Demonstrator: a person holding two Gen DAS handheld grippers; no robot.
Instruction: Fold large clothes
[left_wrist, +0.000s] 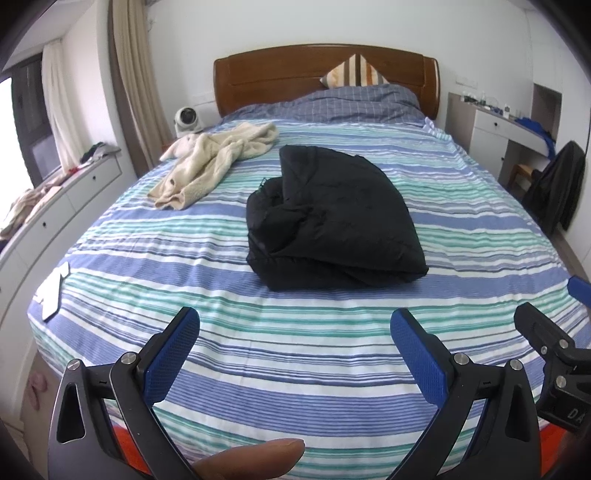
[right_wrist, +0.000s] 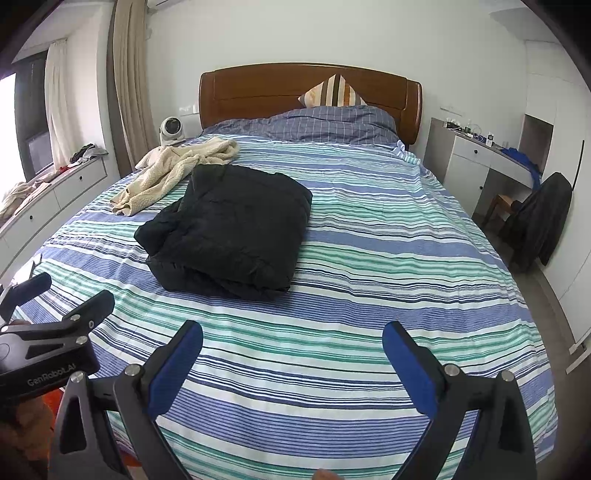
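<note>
Your fingertip (left_wrist: 255, 456) pokes into the bottom edge of the left wrist view, under the left hand-held gripper (left_wrist: 295, 354). Its blue-padded jaws are spread wide, nothing between them, held over the foot of the bed (left_wrist: 295, 387). Right hand-held gripper (right_wrist: 291, 363): same story, jaws wide apart and empty, above the striped sheet. Each tool shows at the edge of the other's view; they sit side by side.

Black garment (left_wrist: 332, 218), bulky, folded into a thick squarish bundle, lies at mid-bed. Its open layered edge faces you. From the right wrist it sits left of centre (right_wrist: 229, 229), well apart from both tools.

Cream fleece garment (left_wrist: 218, 162) lies crumpled and unfolded beyond the black bundle, toward the bed's left side. From the right wrist it appears to touch the bundle's far corner; from the left wrist a strip of sheet shows between them, so contact is uncertain.

Striped cushion (left_wrist: 354, 72) leans on the wooden headboard (left_wrist: 277, 79). Small white fan (left_wrist: 188, 120) stands at the bed's far left. Dark coat (right_wrist: 541, 218) drapes over a chair beside the white desk (right_wrist: 480, 155).
</note>
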